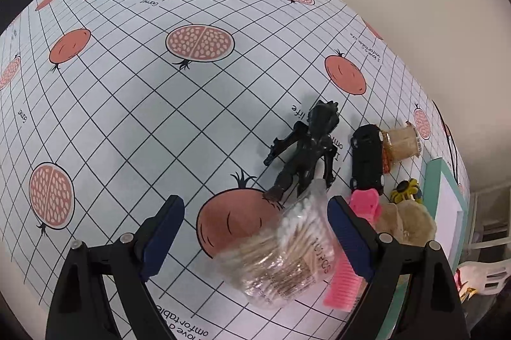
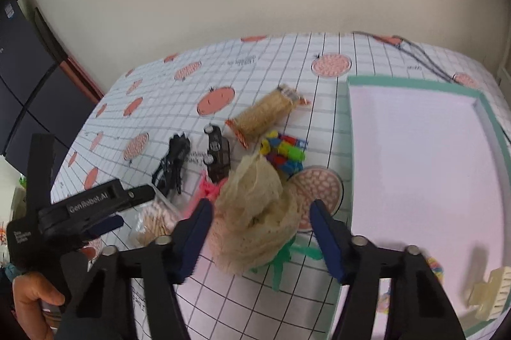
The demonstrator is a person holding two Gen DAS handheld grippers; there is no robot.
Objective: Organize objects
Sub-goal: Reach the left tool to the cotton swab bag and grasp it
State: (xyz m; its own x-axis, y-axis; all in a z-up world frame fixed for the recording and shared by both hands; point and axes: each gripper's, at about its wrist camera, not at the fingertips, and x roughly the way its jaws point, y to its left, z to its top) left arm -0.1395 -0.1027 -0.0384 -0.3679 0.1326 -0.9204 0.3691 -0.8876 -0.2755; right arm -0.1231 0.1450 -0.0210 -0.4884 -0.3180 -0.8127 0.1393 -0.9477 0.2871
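Note:
My left gripper (image 1: 255,206) stands open low over the table, and a clear bag of cotton swabs (image 1: 287,247) lies between its fingers, closer to the right one. Beyond it lie a black toy figure (image 1: 306,148), a black toy car (image 1: 367,158) and a toothpick jar (image 1: 399,142) on its side. My right gripper (image 2: 261,206) is open around a beige loofah (image 2: 255,222), with a finger on each side. In the right wrist view, the left gripper (image 2: 134,202) hangs over the swab bag (image 2: 156,222), held by a hand.
A teal-rimmed white tray (image 2: 415,167) at the right holds a cream hair claw (image 2: 491,292) and a colourful hair tie (image 2: 434,266). A pink comb (image 1: 348,276), colourful blocks (image 2: 284,151) and a green ribbon (image 2: 281,263) crowd the pile. The left of the pomegranate-print cloth (image 1: 127,100) is bare.

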